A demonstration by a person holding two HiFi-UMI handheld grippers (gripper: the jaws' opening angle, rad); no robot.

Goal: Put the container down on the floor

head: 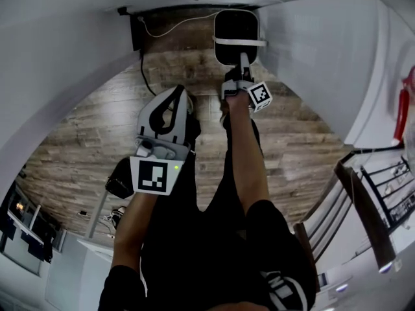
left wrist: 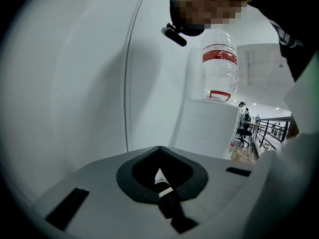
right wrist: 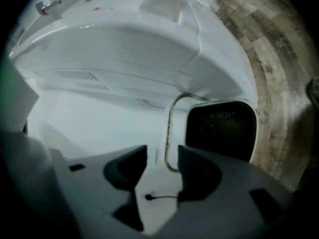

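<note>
Black container (head: 237,34) stands on wood floor (head: 298,141), against white wall (head: 324,44). Right tool (head: 244,60) at its white handle (right wrist: 169,128), jaws wide apart (handle in gap, not pinched). Left tool (head: 174,99) well apart from container, jaws together, empty.

Container (head: 237,28) on wood floor (head: 84,141); right gripper (head: 244,58) near its handle (head: 238,42).

1. In the right gripper view, the right gripper (right wrist: 162,156) covers the lower edge of the container (right wrist: 222,128).
2. Distant figures (left wrist: 242,114) are too small to make out.
3. The left gripper (head: 176,92) half hides an unidentifiable dark shape (head: 120,179).
</note>
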